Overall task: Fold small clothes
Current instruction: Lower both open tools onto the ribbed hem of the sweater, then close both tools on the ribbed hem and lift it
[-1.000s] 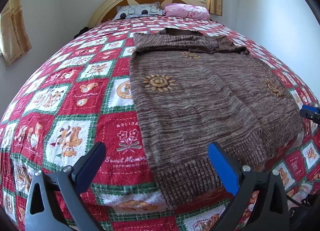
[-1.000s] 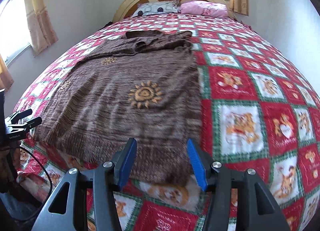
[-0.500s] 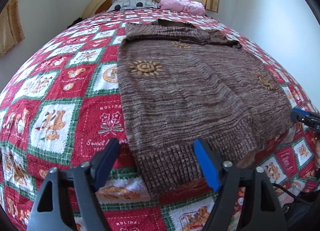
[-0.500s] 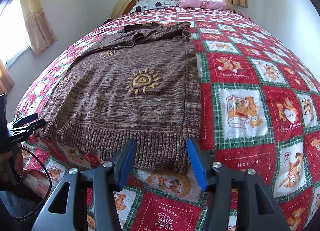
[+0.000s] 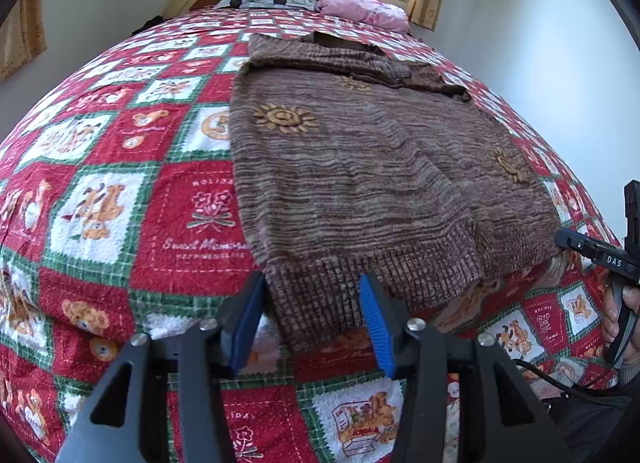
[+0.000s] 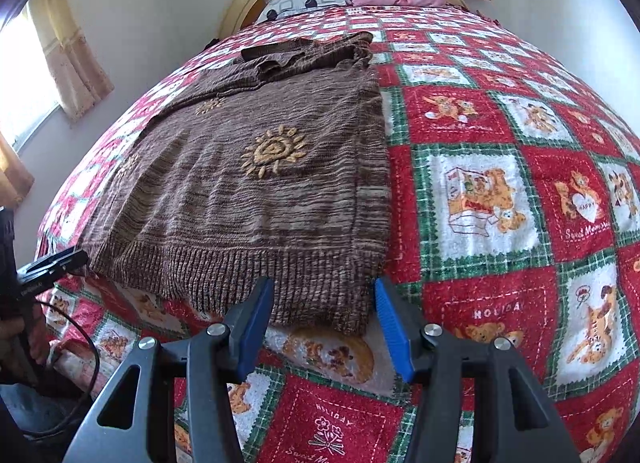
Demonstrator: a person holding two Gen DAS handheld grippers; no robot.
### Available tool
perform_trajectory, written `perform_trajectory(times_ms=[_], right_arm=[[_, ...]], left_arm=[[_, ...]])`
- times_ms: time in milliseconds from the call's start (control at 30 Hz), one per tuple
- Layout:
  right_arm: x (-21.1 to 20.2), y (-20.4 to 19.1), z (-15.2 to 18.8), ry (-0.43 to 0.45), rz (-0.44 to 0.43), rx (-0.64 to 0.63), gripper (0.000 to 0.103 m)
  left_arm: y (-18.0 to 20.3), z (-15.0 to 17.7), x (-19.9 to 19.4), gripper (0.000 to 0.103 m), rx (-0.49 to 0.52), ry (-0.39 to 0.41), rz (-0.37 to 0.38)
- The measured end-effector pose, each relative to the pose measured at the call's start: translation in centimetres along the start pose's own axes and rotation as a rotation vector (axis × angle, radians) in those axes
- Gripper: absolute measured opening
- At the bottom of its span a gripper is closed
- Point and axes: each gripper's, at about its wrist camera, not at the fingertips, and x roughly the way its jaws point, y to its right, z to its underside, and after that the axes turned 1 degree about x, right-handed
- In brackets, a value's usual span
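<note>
Both grippers have closed in on the ribbed hem of the brown knit sweater [image 5: 360, 167], which lies flat on the teddy-bear quilt [image 5: 100, 199]. Left gripper [image 5: 312, 319] – spread, straddling the left hem corner; right gripper [image 6: 324, 315] likewise at the right corner. Only the right view shows the curtain [image 6: 68, 51]; the sweater's collar is bunched and unclear.

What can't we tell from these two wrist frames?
- Sweater sleeves and collar: bunched at the far end in both views, layout unclear.
- Hem underside: hidden by the fabric itself; pad contact uncertain.
- Right gripper in the left view: cut off by the frame edge.
- Blanket print: partly legible only.
</note>
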Motion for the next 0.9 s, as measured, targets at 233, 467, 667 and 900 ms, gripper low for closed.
perform_trajectory(times_ms=[233, 467, 667, 900], right_arm=[[-0.1, 0.7, 0.0, 0.001, -0.006, 0.023, 0.05], [0.1, 1.0, 0.1, 0.01, -0.055, 0.04, 0.029], [-1.9, 3.0, -0.4, 0.102, -0.191, 0.138, 0.007], [-5.4, 4.3, -1.1, 0.254, -0.285, 0.208, 0.007]], left_arm=[[-0.4, 0.0, -0.1, 0.041, -0.012, -0.012, -0.024], [-0.4, 0.2, 0.2, 0.036, 0.012, 0.016, 0.008], [-1.6, -0.8, -1.3, 0.007, -0.025, 0.071, 0.129], [-3.8, -2.8, -4.1, 0.007, -0.104, 0.16, 0.211]])
